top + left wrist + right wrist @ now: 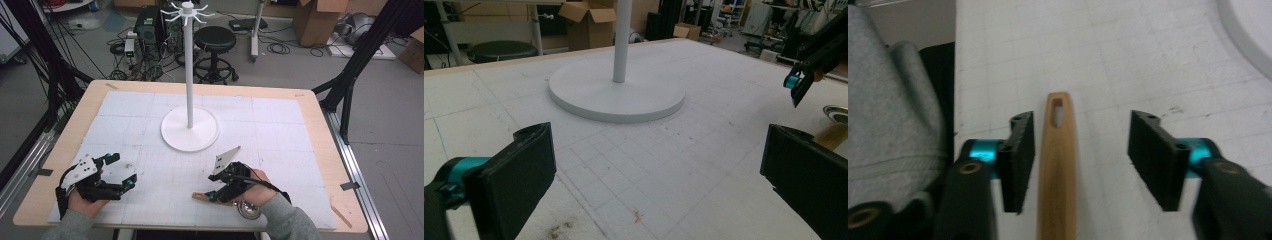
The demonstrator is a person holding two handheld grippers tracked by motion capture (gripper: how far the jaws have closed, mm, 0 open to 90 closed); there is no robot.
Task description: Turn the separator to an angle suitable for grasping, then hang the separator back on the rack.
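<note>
A utensil with a wooden handle (210,198) and a metal bowl (248,210) lies near the table's front edge, right of centre. My right gripper (215,190) is open and straddles the handle. In the right gripper view the handle (1057,165) runs up between the jaws, close to the left one, and the gripper (1082,145) is not closed on it. My left gripper (122,170) is open at the front left, low over the white mat, its jaws (664,175) wide apart with nothing between them. A white hook stand (189,75) rises from a round base (190,137) at the table's middle.
The white gridded mat (280,145) covers most of the wooden table (325,145). In the left gripper view the stand's base (616,97) lies ahead and the other gripper (806,67) hangs at the right above the metal bowl (836,114). A grey sleeve (893,100) sits left of the right jaws.
</note>
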